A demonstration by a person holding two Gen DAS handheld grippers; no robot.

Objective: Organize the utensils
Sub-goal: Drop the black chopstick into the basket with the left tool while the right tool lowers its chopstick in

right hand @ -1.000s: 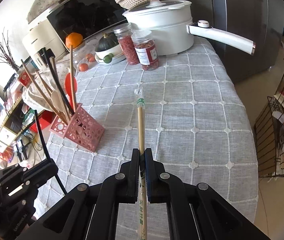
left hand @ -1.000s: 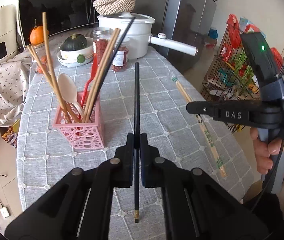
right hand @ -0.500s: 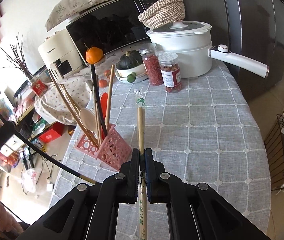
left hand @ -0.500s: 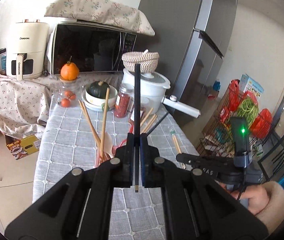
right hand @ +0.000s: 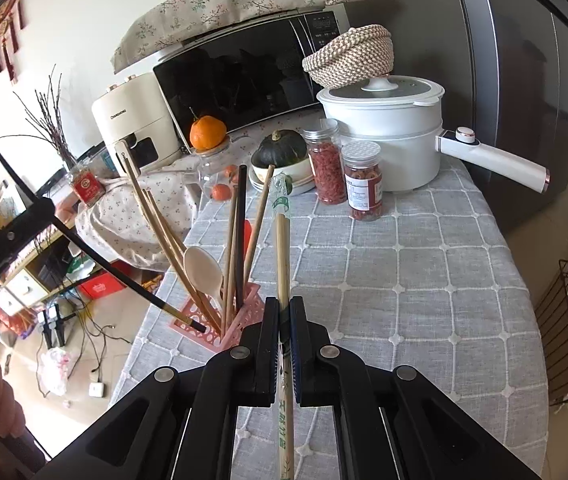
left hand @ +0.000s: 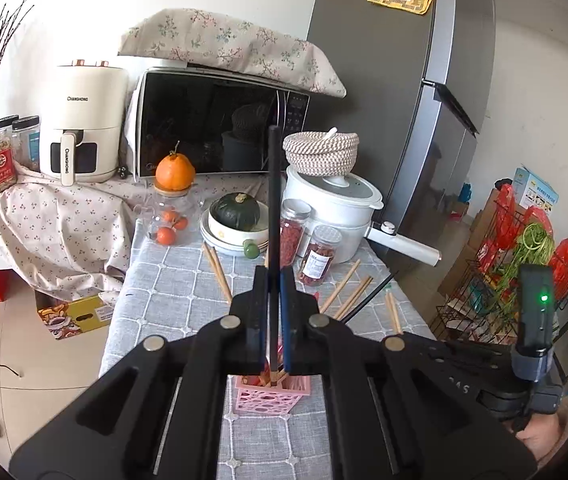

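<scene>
My left gripper (left hand: 271,276) is shut on a black chopstick (left hand: 273,200) that stands nearly upright. Its lower tip hangs just above the pink utensil basket (left hand: 269,398). In the right wrist view the left gripper (right hand: 41,204) holds this black chopstick (right hand: 95,264) slanted, its gold-banded tip at the pink basket's (right hand: 243,320) near rim. My right gripper (right hand: 283,304) is shut on a paper-wrapped pair of bamboo chopsticks (right hand: 282,256), lifted off the cloth just right of the basket. The basket holds several wooden chopsticks, a cream spoon (right hand: 203,268) and another black chopstick (right hand: 241,232).
A white pot (right hand: 384,120) with a long handle, two red-filled jars (right hand: 364,184) and a squash in a bowl (right hand: 279,148) stand at the table's back. Behind are a microwave (left hand: 219,132) and an air fryer (left hand: 83,132). A fridge (left hand: 404,80) and a wire rack (left hand: 496,280) flank the right side.
Both grippers have risen. The left one tipped up, swinging the black chopstick from lying over the cloth to upright over the basket. The right one lifted its wrapped chopsticks toward the basket.
</scene>
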